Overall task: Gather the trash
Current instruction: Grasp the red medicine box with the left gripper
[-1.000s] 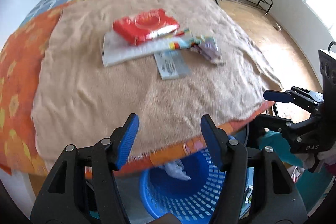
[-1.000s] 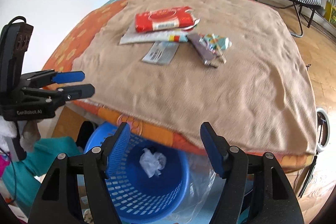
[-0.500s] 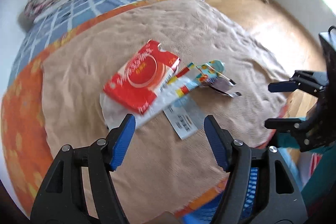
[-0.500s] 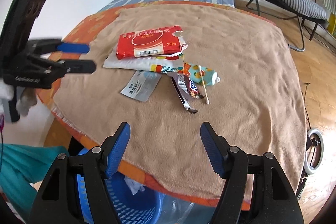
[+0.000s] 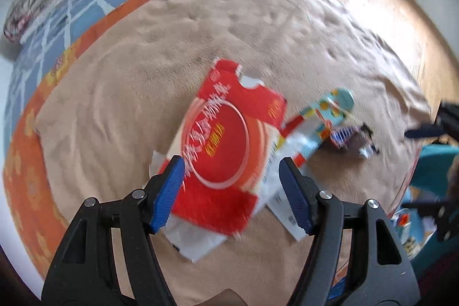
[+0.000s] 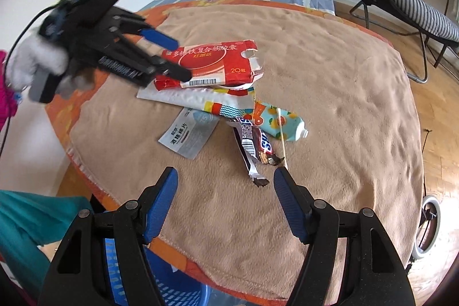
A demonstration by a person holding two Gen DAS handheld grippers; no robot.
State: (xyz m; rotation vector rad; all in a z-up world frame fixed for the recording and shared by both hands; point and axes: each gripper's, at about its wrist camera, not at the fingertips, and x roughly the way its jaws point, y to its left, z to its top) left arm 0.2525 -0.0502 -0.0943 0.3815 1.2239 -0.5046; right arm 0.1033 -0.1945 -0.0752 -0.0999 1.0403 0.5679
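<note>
The left gripper [image 5: 229,191] hangs wide open and empty over the red box [image 5: 226,151] at frame centre; it should straddle the box's narrow sides, lower squarely, then close. The right gripper [image 6: 225,205], also open and empty, waits near the candy wrapper [image 6: 255,151].

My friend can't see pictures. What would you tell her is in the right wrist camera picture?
Trash lies piled on a tan blanket: a red box, white envelope, candy wrapper, small tube and cotton swab. The left hand-held gripper, open, hangs over the box.
</note>
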